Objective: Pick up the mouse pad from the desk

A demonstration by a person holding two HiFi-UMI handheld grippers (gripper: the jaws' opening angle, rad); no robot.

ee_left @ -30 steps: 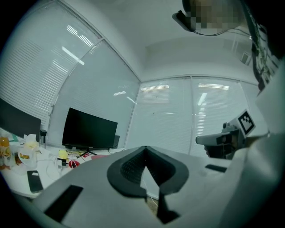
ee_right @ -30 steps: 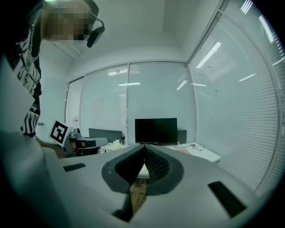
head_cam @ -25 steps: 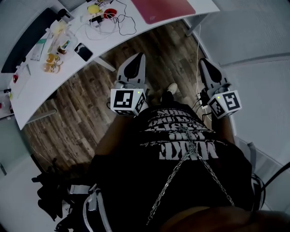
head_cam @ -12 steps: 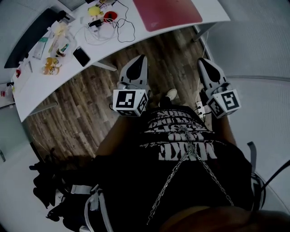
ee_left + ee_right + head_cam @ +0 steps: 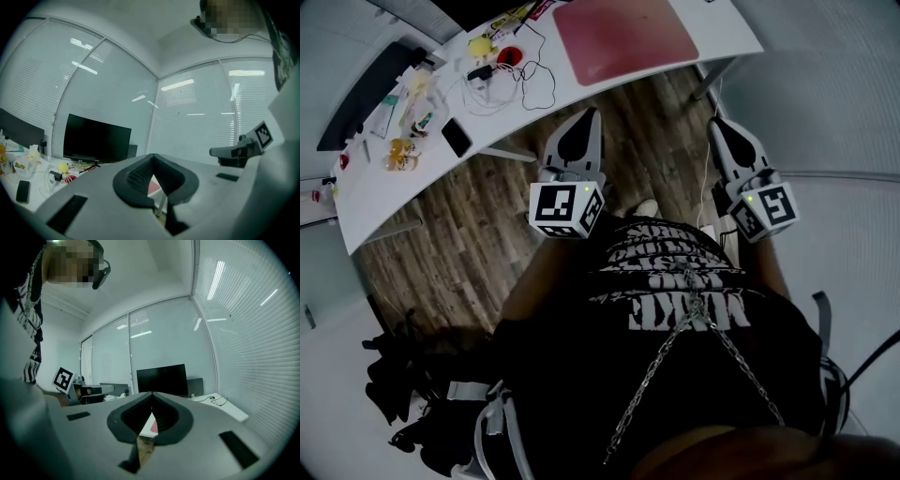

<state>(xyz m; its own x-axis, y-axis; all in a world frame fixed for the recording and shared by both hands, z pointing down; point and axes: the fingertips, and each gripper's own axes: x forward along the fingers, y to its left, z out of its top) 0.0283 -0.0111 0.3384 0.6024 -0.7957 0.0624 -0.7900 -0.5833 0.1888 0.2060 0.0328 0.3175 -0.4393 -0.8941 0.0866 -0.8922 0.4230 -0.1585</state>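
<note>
I see a white desk [image 5: 727, 33]. A red mouse pad [image 5: 623, 37] lies at its right; a phone [image 5: 455, 138] and cables [image 5: 520, 75] lie further left.

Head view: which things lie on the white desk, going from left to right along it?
From the left: long black slab, perhaps a keyboard → black phone → small red round object → pink-red mouse pad.

left hand-held gripper [image 5: 592, 113] closed, right one [image 5: 715, 124] closed
</note>
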